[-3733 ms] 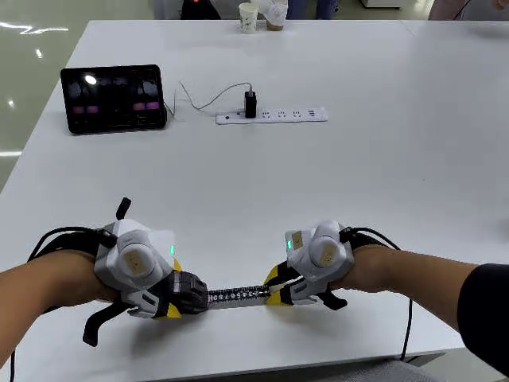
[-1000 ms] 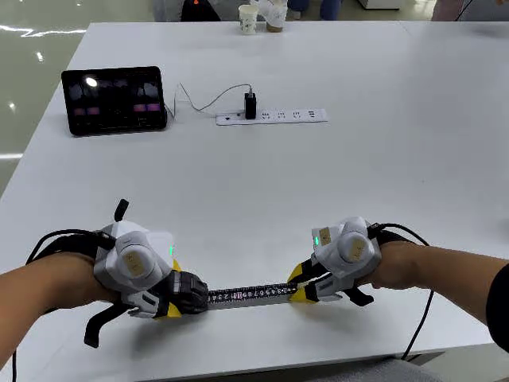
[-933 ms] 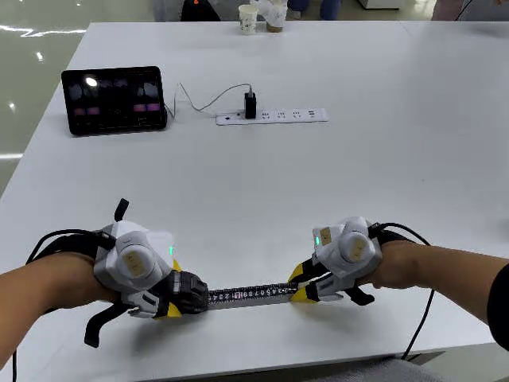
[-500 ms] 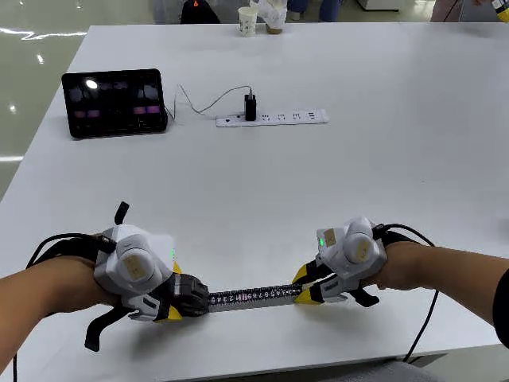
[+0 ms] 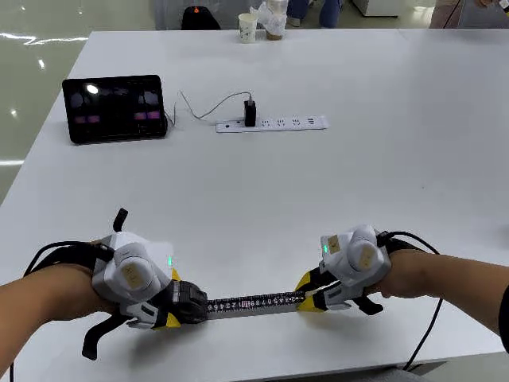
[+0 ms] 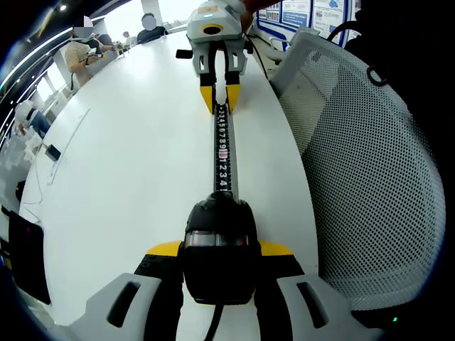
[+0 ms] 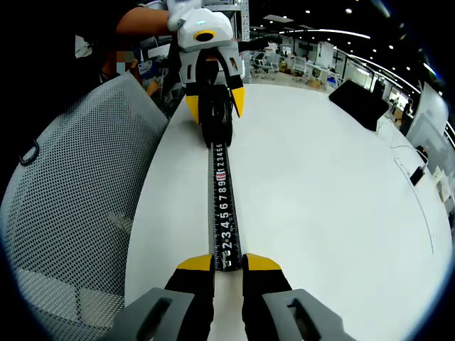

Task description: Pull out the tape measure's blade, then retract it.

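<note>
Left gripper: Down at the left of the counter, jaws clamped on the black tape measure case from both sides. The grip looks square, but it has to hold against all the spring pull. If the case twists or slides in there, it will shoot along the counter towards the other hand.

Blade: It is pulled part-way out and runs straight and low between the two grippers, numbers facing up. The danger is buckling. Lift or roll either end and the strip will likely kink or fold over. A kinked blade drags at the mouth of the case on the way back in.

Right gripper: Jaws closed on the free end of the blade, a thin pinch with the end hook itself hidden. This is the weak link, I'd say. If the metal slips, the blade will whip home in one snap, slam the case and jolt it in the left jaws. Opening suddenly would do the same, so it should be walked back under tension.

Counter edge: The whole line sits close to the near edge, with a mesh chair just beyond. A dropped case could go over.
</note>
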`<state>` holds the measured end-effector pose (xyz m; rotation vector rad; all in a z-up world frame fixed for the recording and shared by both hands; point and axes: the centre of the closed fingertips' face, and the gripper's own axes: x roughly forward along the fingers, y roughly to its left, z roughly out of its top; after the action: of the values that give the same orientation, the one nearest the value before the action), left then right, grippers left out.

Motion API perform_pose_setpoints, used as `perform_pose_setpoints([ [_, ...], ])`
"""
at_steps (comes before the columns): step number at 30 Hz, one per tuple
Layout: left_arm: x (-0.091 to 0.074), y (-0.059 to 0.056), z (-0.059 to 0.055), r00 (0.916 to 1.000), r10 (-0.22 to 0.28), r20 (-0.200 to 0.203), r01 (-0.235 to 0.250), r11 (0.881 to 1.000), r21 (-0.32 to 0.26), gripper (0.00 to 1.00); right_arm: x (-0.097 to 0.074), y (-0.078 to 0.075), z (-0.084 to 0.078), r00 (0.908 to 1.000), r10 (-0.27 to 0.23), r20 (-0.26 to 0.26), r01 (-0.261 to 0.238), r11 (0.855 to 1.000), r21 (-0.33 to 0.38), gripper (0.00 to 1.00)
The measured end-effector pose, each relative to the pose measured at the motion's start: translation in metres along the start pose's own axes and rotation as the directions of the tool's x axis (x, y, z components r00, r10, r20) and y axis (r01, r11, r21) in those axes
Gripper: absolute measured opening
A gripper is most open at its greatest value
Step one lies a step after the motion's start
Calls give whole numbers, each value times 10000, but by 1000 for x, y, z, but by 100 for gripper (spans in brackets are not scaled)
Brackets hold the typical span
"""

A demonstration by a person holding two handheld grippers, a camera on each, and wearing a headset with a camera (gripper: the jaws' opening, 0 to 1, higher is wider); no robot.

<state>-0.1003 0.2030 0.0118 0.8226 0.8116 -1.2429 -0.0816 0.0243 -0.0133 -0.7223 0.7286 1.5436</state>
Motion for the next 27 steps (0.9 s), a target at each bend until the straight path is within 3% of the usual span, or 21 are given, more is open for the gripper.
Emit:
perform_pose_setpoints([
  [27,0,0,1,10000,-24,39,24,10000,3,33,-9,0,-10,9999,-130,-37,131,9999,108,11],
])
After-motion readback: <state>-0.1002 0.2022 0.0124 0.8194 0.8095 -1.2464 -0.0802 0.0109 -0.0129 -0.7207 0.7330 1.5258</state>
